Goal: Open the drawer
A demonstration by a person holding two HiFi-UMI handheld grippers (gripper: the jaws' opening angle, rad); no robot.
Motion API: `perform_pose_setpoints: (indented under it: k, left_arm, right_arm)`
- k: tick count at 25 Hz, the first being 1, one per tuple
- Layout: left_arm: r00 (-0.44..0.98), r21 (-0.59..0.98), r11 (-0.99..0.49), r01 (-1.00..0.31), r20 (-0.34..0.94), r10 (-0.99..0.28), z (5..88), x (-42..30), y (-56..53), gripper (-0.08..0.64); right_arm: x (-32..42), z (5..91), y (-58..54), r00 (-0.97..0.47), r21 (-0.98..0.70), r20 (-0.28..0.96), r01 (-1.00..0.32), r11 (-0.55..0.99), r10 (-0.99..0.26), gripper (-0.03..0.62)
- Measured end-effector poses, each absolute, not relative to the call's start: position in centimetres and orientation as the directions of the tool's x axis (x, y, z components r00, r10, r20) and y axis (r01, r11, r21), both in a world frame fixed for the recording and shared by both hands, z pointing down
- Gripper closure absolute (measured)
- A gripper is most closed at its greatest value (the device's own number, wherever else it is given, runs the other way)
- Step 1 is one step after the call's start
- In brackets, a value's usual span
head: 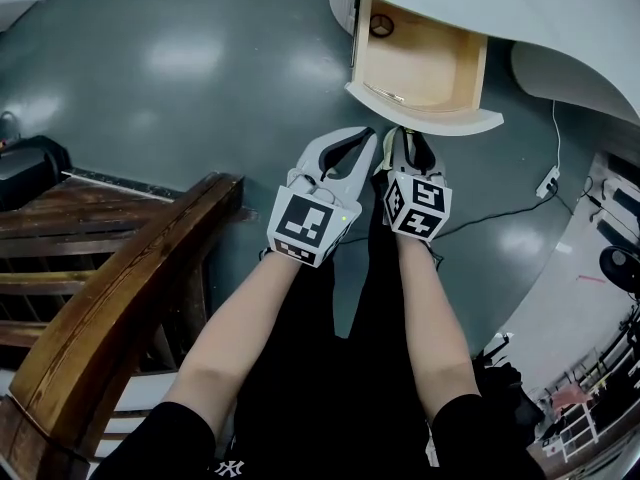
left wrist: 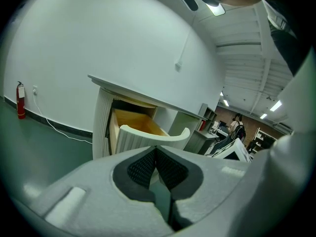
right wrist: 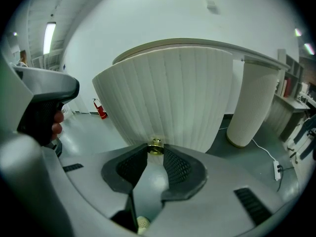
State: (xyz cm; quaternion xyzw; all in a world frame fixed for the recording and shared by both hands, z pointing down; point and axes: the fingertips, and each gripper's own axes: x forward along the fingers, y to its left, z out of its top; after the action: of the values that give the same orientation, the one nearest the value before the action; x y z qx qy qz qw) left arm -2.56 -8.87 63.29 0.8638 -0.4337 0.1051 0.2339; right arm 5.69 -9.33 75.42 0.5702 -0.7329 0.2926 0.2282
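Note:
The drawer (head: 420, 63) stands pulled out from under the white desk (head: 560, 18), and its pale wooden inside shows. Its curved ribbed front (right wrist: 173, 98) fills the right gripper view. My right gripper (head: 398, 136) is at that front, with its tips closed on the small brass knob (right wrist: 156, 145). My left gripper (head: 362, 140) is just to the left of it, short of the drawer front (left wrist: 148, 139), its pads meeting at the tips with nothing between them. A dark round thing (head: 381, 26) lies in the drawer's back corner.
A dark wooden chair (head: 110, 298) stands close on the left. A ribbed desk leg (right wrist: 252, 102) is right of the drawer. A white cable and power strip (head: 548, 183) lie on the grey floor at right. A fire extinguisher (left wrist: 20, 100) stands by the far wall.

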Motion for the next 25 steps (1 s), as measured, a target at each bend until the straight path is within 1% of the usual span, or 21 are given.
perform_pose_setpoints:
  k: [16, 19, 21, 25]
  left_arm:
    - [0.616, 0.302, -0.537, -0.788, 0.379, -0.690, 60.1, -2.4, -8.9, 0.551]
    - [0.615, 0.301, -0.536, -0.789, 0.381, -0.691, 59.1, -2.3, -9.0, 0.551]
    - [0.615, 0.295, -0.540, -0.788, 0.383, -0.689, 58.2, -2.2, -9.0, 0.551]
    - [0.618, 0.279, -0.552, -0.786, 0.378, -0.689, 55.7, -2.0, -9.0, 0.551]
  right_arm:
    - [6.1, 74.1, -8.5, -0.226, -0.145, 0.703, -0.974, 0.175, -0.674, 0.472]
    - [6.6, 72.6, -8.1, -0.221, -0.133, 0.701, -0.975, 0.180, -0.678, 0.491]
    - [6.7, 71.2, -8.0, -0.223, -0.122, 0.692, -0.973, 0.194, -0.687, 0.526]
    - [6.4, 67.4, -7.8, -0.252, -0.122, 0.662, -0.965, 0.231, -0.705, 0.555]
